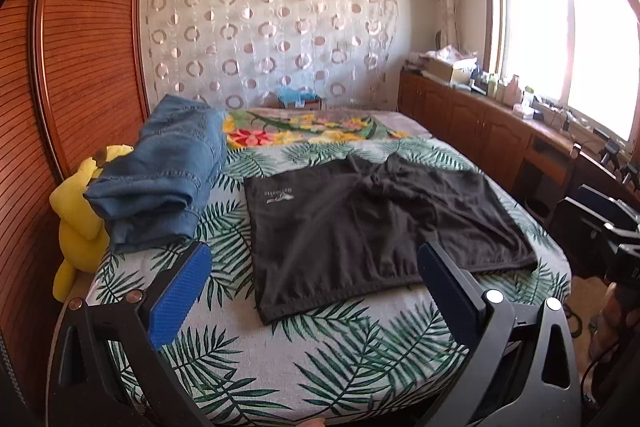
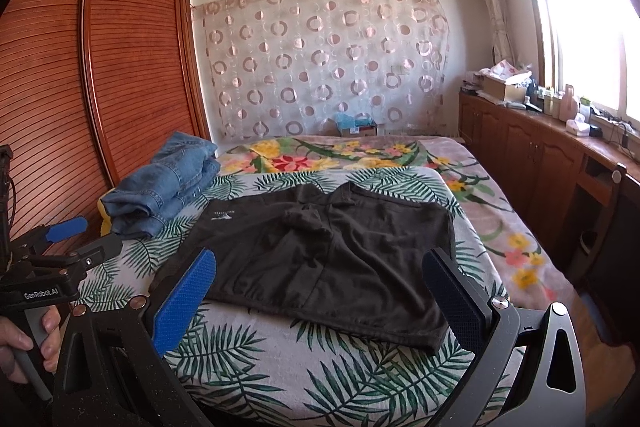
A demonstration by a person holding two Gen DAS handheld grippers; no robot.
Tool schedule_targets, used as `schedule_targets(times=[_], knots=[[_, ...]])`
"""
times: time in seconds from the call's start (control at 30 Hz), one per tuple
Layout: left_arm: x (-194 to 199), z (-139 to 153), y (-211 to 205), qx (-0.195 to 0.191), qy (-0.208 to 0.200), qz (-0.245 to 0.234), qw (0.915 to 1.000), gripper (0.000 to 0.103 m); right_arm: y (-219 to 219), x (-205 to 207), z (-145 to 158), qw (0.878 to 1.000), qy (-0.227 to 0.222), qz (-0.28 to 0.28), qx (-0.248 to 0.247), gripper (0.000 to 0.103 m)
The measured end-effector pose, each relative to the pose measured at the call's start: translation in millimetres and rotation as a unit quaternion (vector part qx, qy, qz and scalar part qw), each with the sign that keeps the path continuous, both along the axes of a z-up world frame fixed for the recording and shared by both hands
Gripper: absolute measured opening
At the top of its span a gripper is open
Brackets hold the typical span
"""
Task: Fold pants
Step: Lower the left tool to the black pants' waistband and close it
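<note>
Black pants point(image 1: 372, 227) point(image 2: 320, 259) lie spread flat on the leaf-print bed cover, folded into a wide rectangle with a small white logo near the left corner. My left gripper point(image 1: 316, 275) hovers open above the near edge of the bed, its blue pads wide apart and nothing between them. My right gripper point(image 2: 320, 287) is also open, held just in front of the pants' near hem, empty. The left gripper point(image 2: 84, 233) shows at the left of the right wrist view, held by a hand point(image 2: 24, 343).
Folded blue jeans point(image 1: 160, 171) point(image 2: 168, 183) are stacked at the bed's left side beside a yellow plush toy point(image 1: 76, 227). A wooden slatted wardrobe point(image 1: 60, 87) stands on the left. A wooden cabinet point(image 2: 540, 155) with clutter runs under the window on the right. A floral blanket point(image 2: 340, 155) covers the far bed.
</note>
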State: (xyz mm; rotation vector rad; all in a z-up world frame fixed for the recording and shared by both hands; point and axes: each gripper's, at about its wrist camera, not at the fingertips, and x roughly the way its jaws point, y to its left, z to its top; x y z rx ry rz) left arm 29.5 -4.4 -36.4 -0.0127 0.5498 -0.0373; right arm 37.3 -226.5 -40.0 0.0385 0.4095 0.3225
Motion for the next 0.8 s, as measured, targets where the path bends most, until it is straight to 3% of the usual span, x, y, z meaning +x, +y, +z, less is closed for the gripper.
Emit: schedule_targets(times=[0.3, 0.8], knots=[[17, -36, 16, -0.004, 0.056, -0.002, 0.9984, 0.103, -1, 7, -1, 1.0, 0.02, 0.006, -0.001, 0.102], [37, -77, 47, -0.003, 0.1, 0.009, 0.9949, 0.103, -12, 30, -18, 0.998, 0.062, 0.009, -0.026, 0.094]])
